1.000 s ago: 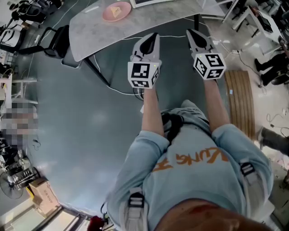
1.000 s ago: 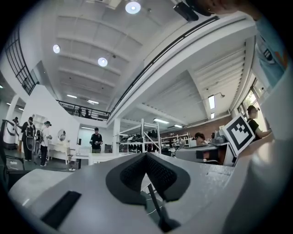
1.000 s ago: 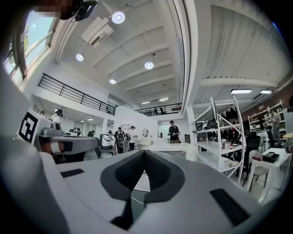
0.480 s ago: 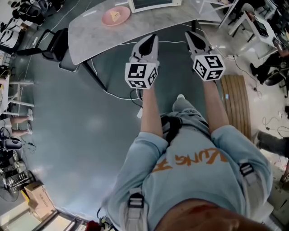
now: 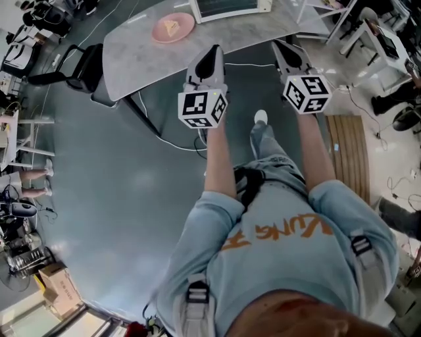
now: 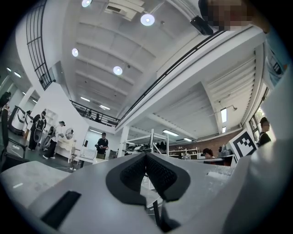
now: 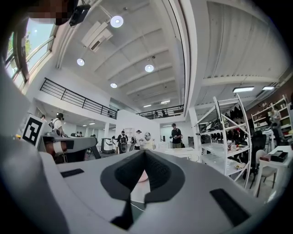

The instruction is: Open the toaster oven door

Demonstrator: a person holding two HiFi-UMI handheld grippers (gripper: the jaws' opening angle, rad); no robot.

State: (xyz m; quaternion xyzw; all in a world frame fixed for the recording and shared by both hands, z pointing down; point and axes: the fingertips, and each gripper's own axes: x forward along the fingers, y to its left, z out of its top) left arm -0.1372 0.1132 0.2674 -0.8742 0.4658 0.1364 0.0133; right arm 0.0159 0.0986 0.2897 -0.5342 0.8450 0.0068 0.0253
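Both claws, the left gripper [image 5: 212, 52] and right gripper [image 5: 281, 47], are closed on nothing, short of the table [image 5: 131, 46]. At twelve o'clock stands what we take for the toaster oven [image 5: 230, 8]. We judge this the approach; next we must part the jaws and reach its door.

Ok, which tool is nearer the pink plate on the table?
Left. The left tool is just below and right of the pink plate in the head view; the right tool is farther right.
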